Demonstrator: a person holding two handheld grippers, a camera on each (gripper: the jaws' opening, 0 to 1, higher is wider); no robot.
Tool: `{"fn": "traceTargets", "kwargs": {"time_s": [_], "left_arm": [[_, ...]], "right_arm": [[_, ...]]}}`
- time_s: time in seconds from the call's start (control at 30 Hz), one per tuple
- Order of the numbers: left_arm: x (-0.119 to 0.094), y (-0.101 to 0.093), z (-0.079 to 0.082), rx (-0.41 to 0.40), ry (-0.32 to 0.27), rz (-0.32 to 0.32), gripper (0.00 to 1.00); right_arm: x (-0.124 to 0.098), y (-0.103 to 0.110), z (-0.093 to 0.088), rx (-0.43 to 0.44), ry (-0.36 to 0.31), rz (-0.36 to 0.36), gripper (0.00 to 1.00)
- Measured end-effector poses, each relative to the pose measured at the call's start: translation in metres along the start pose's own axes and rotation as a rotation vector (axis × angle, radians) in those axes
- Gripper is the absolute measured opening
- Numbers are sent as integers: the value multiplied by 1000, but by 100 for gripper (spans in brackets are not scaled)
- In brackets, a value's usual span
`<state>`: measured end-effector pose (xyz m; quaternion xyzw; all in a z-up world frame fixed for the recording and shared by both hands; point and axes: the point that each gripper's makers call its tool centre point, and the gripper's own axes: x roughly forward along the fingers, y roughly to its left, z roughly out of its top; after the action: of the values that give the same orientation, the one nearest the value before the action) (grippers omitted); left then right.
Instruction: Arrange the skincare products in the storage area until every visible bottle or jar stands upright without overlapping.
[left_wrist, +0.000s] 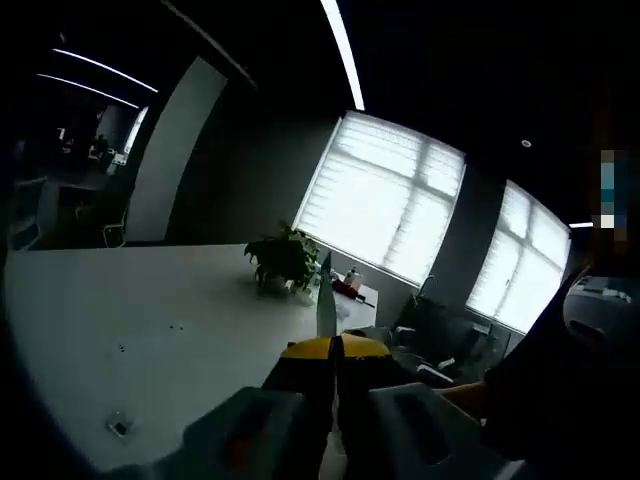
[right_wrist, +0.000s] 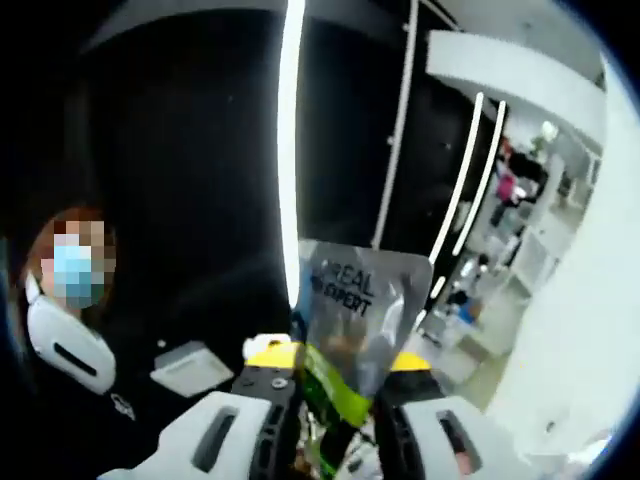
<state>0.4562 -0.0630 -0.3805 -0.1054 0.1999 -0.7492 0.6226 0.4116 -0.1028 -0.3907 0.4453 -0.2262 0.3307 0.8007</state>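
Observation:
My right gripper (right_wrist: 340, 365) is shut on a flat silvery sachet (right_wrist: 365, 300) printed "REAL EXPERT", with a green band at its lower end. The sachet stands up between the yellow-tipped jaws, held in the air and facing the camera. In the left gripper view, my left gripper (left_wrist: 335, 350) has its jaws drawn close together over a white table (left_wrist: 150, 330). A thin pale strip (left_wrist: 326, 300) rises from between them, seen edge-on. I cannot tell what the strip is. No bottles or jars can be made out clearly.
A potted plant (left_wrist: 283, 260) stands at the table's far edge beside a small red item (left_wrist: 345, 288). A tiny object (left_wrist: 119, 425) lies near the front left. A person wearing white headphones (right_wrist: 65, 345) is close at the left, and a dark sleeve (left_wrist: 560, 370) is at the right.

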Motion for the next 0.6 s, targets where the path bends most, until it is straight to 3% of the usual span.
{"fn": "traceTargets", "kwargs": {"time_s": [0.03, 0.07, 0.13, 0.27, 0.4, 0.47, 0.53, 0.6], "left_arm": [[-3, 2, -1, 0, -5, 10, 5], [-5, 0, -2, -13, -10, 0, 5], [-9, -7, -4, -40, -31, -14, 5], [-16, -19, -9, -61, -63, -21, 5], [-23, -30, -18, -21, -68, -22, 6], [-24, -32, -26, 20, -48, 1, 7], [-25, -38, -42, 63, 13, 9, 10], [-25, -42, -57, 111, 66, 20, 20]], "right_arm": [[1, 9, 2, 21, -8, 34, 2], [2, 12, -1, 19, 25, 17, 1], [3, 17, -5, -72, 81, -6, 0], [6, 30, -7, -110, 186, -39, 0], [8, 48, -14, -236, 342, -25, 0], [5, 54, -19, -263, 399, -13, 0], [4, 60, -17, -253, 411, -7, 0], [4, 70, -12, -249, 418, 12, 0]]}}
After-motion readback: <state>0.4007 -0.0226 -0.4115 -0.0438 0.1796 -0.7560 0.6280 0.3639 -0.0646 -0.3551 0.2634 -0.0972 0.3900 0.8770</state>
